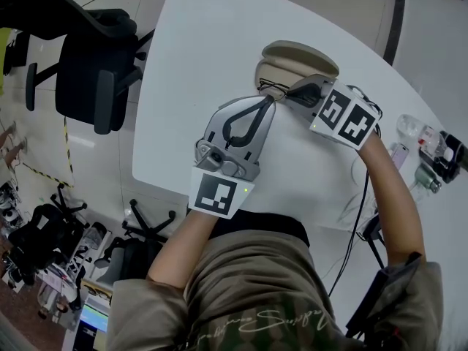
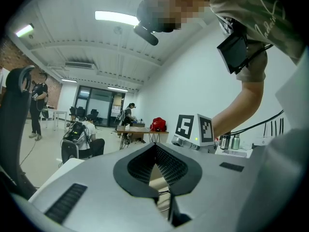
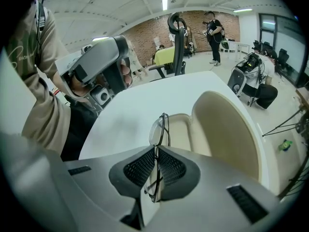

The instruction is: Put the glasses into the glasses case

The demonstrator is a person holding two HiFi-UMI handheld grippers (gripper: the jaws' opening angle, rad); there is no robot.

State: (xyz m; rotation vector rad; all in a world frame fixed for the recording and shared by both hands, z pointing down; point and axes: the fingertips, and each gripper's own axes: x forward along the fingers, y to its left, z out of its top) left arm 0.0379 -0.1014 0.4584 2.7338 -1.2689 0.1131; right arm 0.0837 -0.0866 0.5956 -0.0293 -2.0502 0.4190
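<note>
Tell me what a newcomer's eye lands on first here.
First come the thin black wire-rimmed glasses, pinched edge-on between the fingers of the right gripper in the middle of its view. Just beyond them lies the open beige clamshell glasses case, lid raised, on the white rounded table. The left gripper points at the same spot, its fingers together.

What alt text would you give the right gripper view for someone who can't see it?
The right tool pinches folded thin-framed glasses between its jaws, holding them edge-on right by an open beige glasses case on a white table.
</note>
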